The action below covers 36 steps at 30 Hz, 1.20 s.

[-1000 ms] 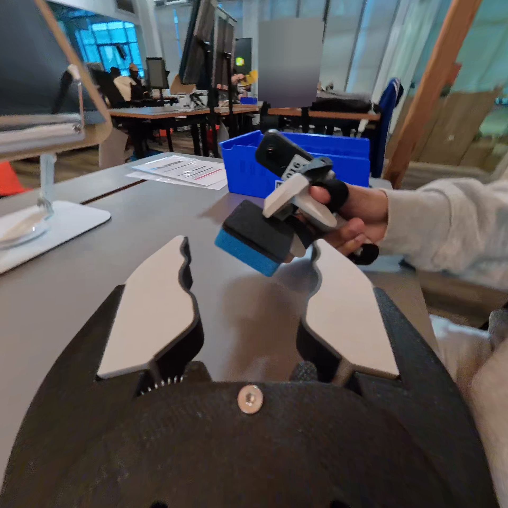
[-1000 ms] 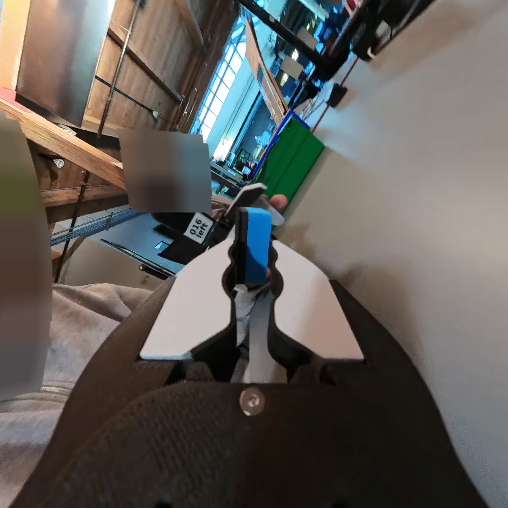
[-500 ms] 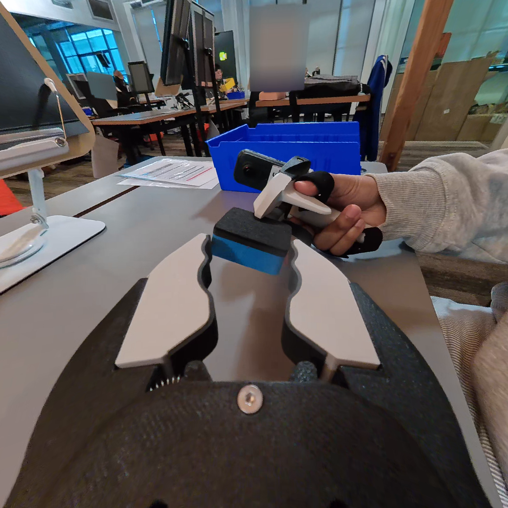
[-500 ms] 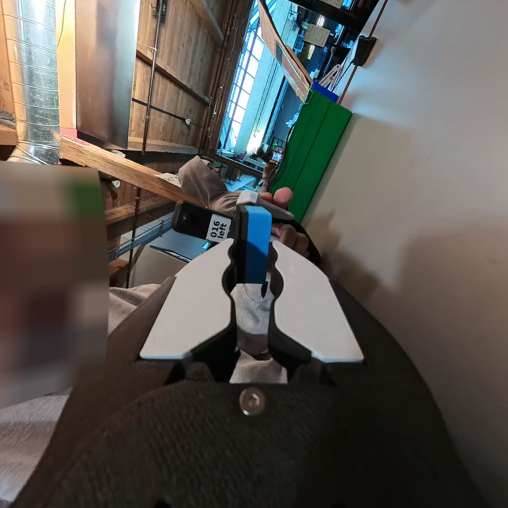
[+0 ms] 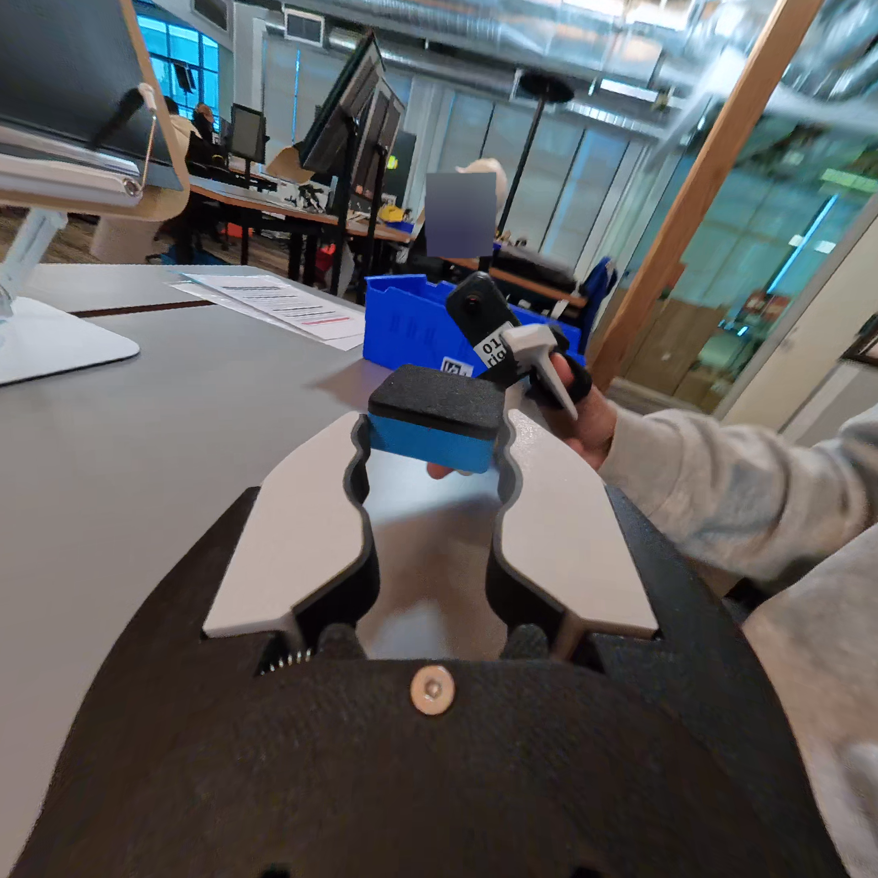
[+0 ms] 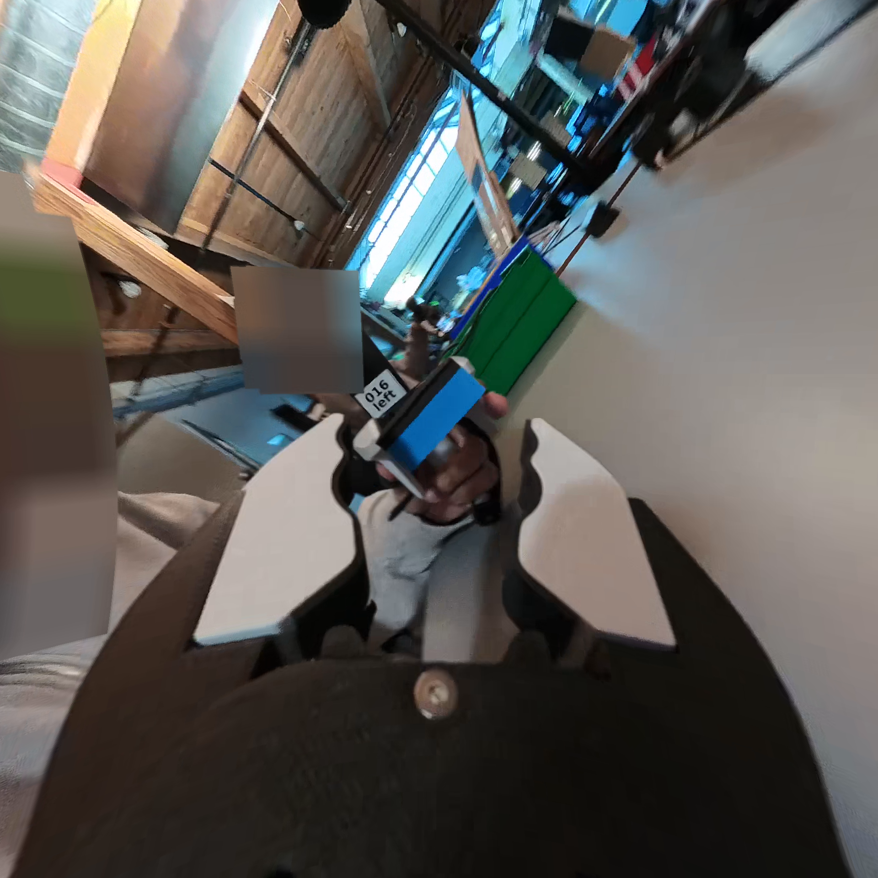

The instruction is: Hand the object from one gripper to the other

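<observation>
Gripping the blue-and-black sponge block (image 5: 431, 427) in the left hand-held gripper (image 5: 431, 444); right hand-held gripper (image 6: 432, 444) spread wide, empty. Seemingly finishing the handover, only parting left.

Open-plan office; grey table (image 5: 142, 427) in front with a white monitor base (image 5: 42, 342) at left, printed sheets (image 5: 285, 304) and a blue bin (image 5: 408, 318) further back; desks with monitors (image 5: 347, 114) behind; wooden post (image 5: 703, 180) at right beside glass partitions; exposed ducts overhead; blue-lit windows (image 5: 176, 71) far left.
</observation>
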Available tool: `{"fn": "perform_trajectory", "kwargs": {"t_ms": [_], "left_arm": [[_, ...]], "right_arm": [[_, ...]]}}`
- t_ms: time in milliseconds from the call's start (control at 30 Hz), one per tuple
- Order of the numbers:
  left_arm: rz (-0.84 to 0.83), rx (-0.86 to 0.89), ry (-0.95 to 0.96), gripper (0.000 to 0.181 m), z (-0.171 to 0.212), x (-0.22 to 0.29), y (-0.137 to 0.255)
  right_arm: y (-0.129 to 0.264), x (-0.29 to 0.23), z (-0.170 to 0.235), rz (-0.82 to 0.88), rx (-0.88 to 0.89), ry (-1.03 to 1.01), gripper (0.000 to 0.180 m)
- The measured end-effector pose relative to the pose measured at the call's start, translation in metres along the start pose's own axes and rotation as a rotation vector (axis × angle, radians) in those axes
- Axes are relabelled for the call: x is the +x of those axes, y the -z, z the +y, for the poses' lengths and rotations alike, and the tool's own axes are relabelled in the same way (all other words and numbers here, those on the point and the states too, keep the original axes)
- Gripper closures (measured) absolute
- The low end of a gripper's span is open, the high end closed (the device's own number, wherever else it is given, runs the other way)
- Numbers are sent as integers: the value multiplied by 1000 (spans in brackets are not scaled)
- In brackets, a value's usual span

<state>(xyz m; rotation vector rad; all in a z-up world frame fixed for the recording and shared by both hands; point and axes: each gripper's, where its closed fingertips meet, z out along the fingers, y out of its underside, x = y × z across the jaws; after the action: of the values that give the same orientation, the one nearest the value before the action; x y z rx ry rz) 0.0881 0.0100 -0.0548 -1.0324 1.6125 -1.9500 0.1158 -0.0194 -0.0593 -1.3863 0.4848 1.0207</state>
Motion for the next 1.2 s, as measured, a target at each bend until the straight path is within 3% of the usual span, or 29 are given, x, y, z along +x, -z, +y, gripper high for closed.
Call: {"fn": "perform_trajectory", "kwargs": {"t_ms": [167, 233, 500, 667, 867, 967, 1200], "left_arm": [[111, 83, 240, 128, -10, -2, 7], [165, 100, 327, 128, -11, -1, 8], [207, 39, 326, 128, -2, 10, 1], [213, 23, 316, 128, 1, 12, 0], [188, 50, 300, 129, -1, 11, -1], [128, 49, 259, 117, -1, 4, -2], [56, 19, 141, 105, 4, 3, -6]], "right_arm": [[-3, -10, -2, 116, -8, 441, 101], [-6, -17, 2, 107, -21, 519, 104], [-13, -18, 16, 91, -81, 535, 109], [-15, -15, 24, 100, -134, 535, 126], [-14, -15, 21, 117, -119, 525, 127], [-11, -17, 13, 115, -74, 502, 127], [-3, -20, -1, 40, 6, 311, 127]]}}
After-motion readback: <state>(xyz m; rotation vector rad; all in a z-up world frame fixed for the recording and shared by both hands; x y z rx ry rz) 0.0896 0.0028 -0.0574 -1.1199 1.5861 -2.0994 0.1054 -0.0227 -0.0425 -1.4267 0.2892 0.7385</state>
